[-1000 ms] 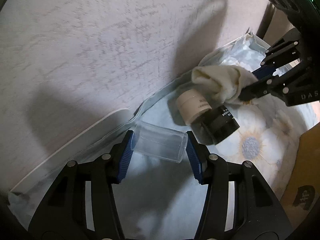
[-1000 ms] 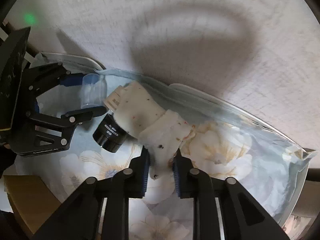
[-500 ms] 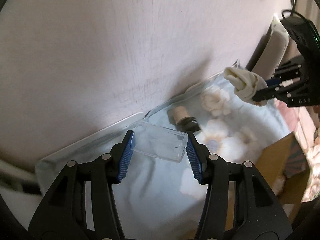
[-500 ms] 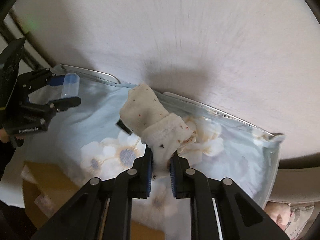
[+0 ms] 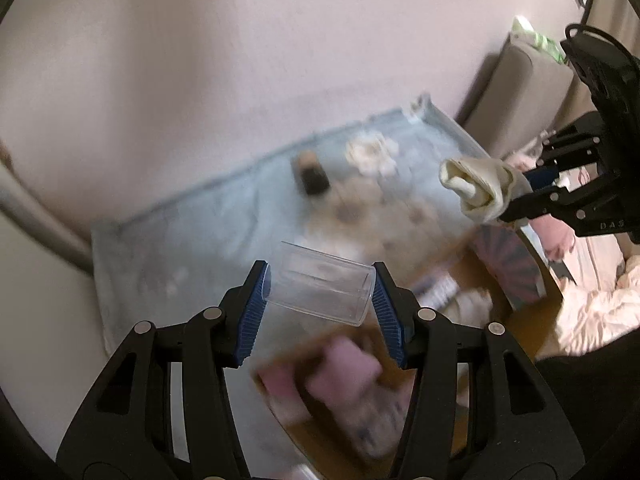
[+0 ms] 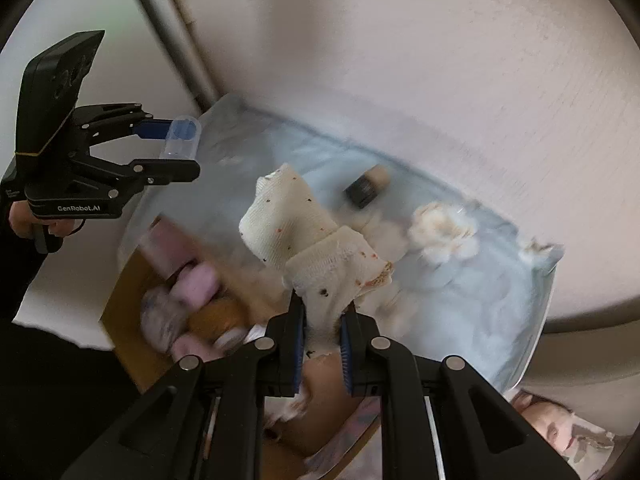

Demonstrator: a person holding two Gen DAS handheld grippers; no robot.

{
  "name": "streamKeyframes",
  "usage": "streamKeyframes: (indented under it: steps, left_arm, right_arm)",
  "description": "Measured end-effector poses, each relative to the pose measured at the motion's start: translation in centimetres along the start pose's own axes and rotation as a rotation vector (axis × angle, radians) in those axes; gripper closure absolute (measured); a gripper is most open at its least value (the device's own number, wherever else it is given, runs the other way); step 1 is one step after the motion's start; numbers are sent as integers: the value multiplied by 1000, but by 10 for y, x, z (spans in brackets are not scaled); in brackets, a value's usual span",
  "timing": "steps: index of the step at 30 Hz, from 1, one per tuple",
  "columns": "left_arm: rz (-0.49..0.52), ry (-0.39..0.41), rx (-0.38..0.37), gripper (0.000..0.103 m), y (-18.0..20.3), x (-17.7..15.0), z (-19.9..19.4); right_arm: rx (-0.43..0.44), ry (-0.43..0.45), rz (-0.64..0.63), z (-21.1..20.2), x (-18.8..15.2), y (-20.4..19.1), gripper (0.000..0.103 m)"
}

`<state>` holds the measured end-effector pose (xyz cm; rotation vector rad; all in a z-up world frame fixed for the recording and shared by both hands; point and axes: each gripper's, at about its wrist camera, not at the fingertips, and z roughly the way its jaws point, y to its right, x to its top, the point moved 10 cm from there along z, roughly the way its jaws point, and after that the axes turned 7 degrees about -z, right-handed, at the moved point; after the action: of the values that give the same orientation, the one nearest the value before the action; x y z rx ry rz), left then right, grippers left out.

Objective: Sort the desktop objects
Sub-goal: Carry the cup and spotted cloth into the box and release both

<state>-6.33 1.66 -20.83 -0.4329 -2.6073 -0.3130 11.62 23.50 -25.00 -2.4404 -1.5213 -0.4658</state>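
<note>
My left gripper (image 5: pixel 320 294) is shut on a clear plastic cup (image 5: pixel 322 288), held crosswise between the blue pads, high above the table. The right wrist view shows the same clear cup (image 6: pixel 181 138) in the left gripper (image 6: pixel 176 148). My right gripper (image 6: pixel 323 330) is shut on a cream speckled sock (image 6: pixel 304 236), which hangs forward from the pads. That sock (image 5: pixel 480 188) and the right gripper (image 5: pixel 532 190) appear at the right of the left wrist view. A dark bottle with a beige cap (image 6: pixel 366 188) (image 5: pixel 312 174) lies on the pale blue floral cloth (image 6: pixel 460 300).
A brown cardboard box (image 6: pixel 132 312) (image 5: pixel 484 280) with pink and mixed items stands at the cloth's near side. A pale wall rises behind the cloth (image 5: pixel 160 260). A beige chair back (image 5: pixel 520 92) stands at the far right. A hand (image 6: pixel 24 220) grips the left gripper's handle.
Both grippers have risen away from the cloth with the cup and the sock still held. The bottle now looks much smaller, and the cardboard box has come into view below.
</note>
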Motion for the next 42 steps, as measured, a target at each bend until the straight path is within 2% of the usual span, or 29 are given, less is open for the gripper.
streamKeyframes:
  steps: [7, 16, 24, 33, 36, 37, 38, 39, 40, 41, 42]
  left_arm:
    - [-44, -99, -9, 55, 20, -57, 5]
    - [-93, -160, 3, 55, 28, -78, 30]
    - [-121, -194, 10, 55, 27, -90, 39]
    - [-101, -211, 21, 55, 31, -93, 40]
    - [-122, -248, 29, 54, 30, -96, 43]
    - [-145, -270, 38, 48, 28, -98, 45]
    - [-154, -280, 41, 37, 28, -100, 46]
    - [-160, -288, 35, 4, 29, -101, 47]
    - [-157, -272, 25, 0, 32, -100, 46]
    - [-153, -265, 23, 0, 33, -99, 46]
    - [-144, -259, 25, 0, 35, -98, 46]
  right_arm:
    - [21, -43, -49, 8, -44, -34, 89]
    - [25, -135, -145, 39, -77, -66, 89]
    - [26, -148, -157, 40, -84, -63, 89]
    - [52, -166, -166, 40, -89, -63, 89]
    - [53, -167, -164, 40, -91, -63, 89]
    - [54, -159, -161, 39, -90, -62, 89]
    - [63, -155, -161, 39, -90, -63, 84]
    - [76, -160, -159, 40, -92, -64, 80]
    - [81, -170, -162, 41, -93, -65, 70]
    - [76, -178, -166, 42, -95, -64, 48]
    - [60, -186, -168, 43, -96, -62, 36]
